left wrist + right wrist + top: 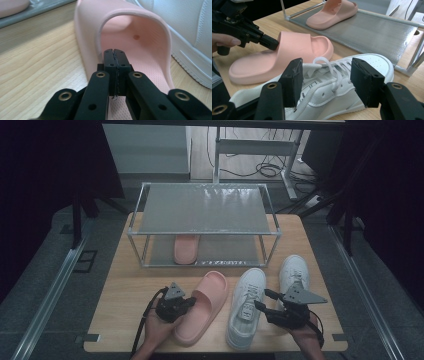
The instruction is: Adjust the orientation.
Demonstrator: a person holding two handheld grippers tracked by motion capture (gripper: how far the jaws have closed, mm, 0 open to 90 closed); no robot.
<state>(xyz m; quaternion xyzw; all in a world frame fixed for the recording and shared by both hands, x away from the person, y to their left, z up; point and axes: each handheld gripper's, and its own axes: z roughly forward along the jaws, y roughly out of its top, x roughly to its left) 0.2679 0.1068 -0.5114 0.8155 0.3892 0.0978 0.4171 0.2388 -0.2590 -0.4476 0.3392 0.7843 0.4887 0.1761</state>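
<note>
Left claw (pixel 191 301): pressed together, tips at the strap edge of the pink slide (pixel 202 306). In the left gripper view the jaws meet flat just at the strap's near rim; whether any strap material is caught between them cannot be told.
Right claw (pixel 325 82): spread wide, one jaw on each side of the white sneaker (pixel 332 82), pads not pressing.
Slide position: flat on the tabletop (pixel 125 290), in front of the rack (pixel 205 234), just beside the sneaker's left flank. Its mate (pixel 186 248) lies on the rack's lower shelf.
Second sneaker (pixel 294 272): right of the first, near the tabletop's right edge.
Risk, weak grip: if the left claw holds only a sliver of soft strap, or none, a lift would likely let the slide slip and drop.
Risk, drag: pulling sideways could push the slide into the sneaker and shift it under the right claw.
Risk, rack: the slide hanging toe-down from its strap could strike the shelf's front rail on the way in.
Risk, laces: the right claw closing over loose laces could pinch those alone, leaving the sneaker to swing or fall.
</note>
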